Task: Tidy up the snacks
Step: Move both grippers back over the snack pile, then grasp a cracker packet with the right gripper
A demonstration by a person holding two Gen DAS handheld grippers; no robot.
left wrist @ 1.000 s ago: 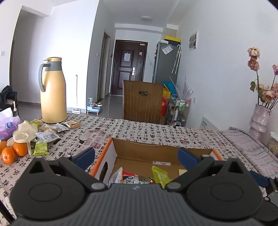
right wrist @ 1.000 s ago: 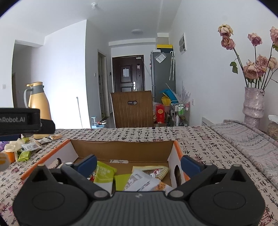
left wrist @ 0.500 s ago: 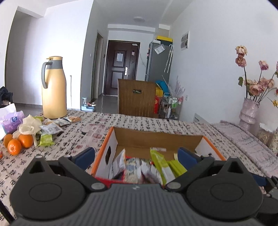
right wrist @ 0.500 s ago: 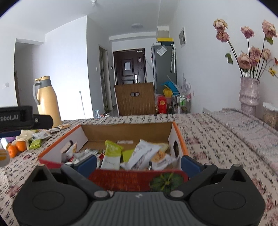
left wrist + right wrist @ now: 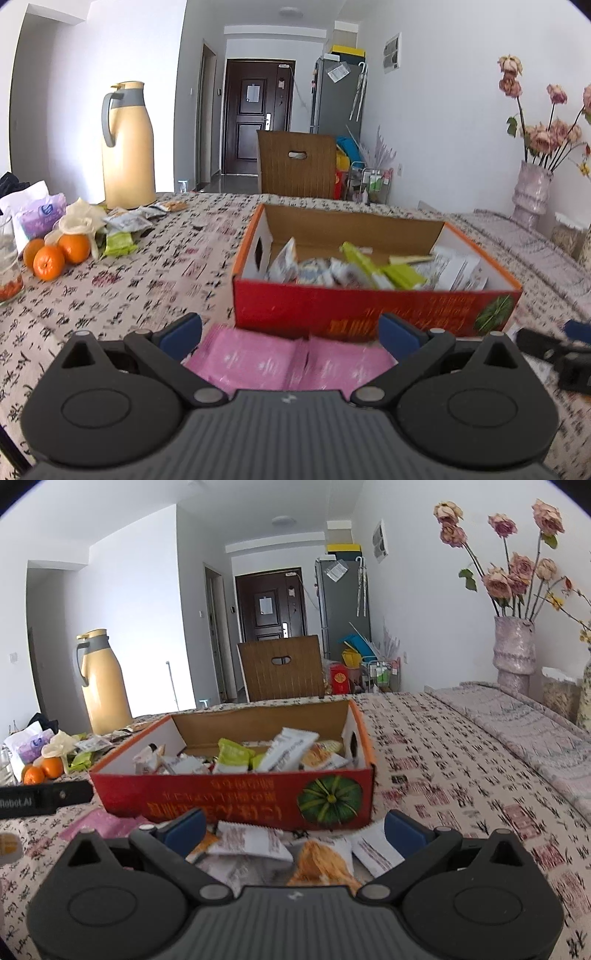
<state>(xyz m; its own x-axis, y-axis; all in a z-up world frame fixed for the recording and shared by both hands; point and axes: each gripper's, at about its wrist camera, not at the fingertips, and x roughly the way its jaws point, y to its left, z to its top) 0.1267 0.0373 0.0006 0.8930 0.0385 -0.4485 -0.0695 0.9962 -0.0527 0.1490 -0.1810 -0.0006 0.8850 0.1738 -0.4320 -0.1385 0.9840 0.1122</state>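
- The left gripper (image 5: 290, 338) was spread wide and held nothing; its blue fingertips (image 5: 181, 331) flanked two pink packets (image 5: 291, 360) lying flat on the tablecloth (image 5: 147, 288).
- The right gripper (image 5: 295, 827) was likewise spread wide and gripped nothing; white packets (image 5: 251, 840) and an orange packet (image 5: 321, 864) lay loose on the cloth between its fingers.
- Contact between either gripper and the packets could not be determined.
- The box (image 5: 369, 310) stood just beyond both grippers, its red front wall facing them, its top uncovered and partly filled with snacks (image 5: 280, 753).
- Bare cloth extended right of the box toward a folded blanket (image 5: 535, 731).
- Left of the box, well apart, lay more snack packets (image 5: 125, 229), oranges (image 5: 55, 254) and a tissue pack (image 5: 40, 218).
- Farther back stood a yellow jug (image 5: 127, 147) on the left and a vase (image 5: 515, 653) on the right.
- A chair (image 5: 297, 166) stood beyond the table's far edge.
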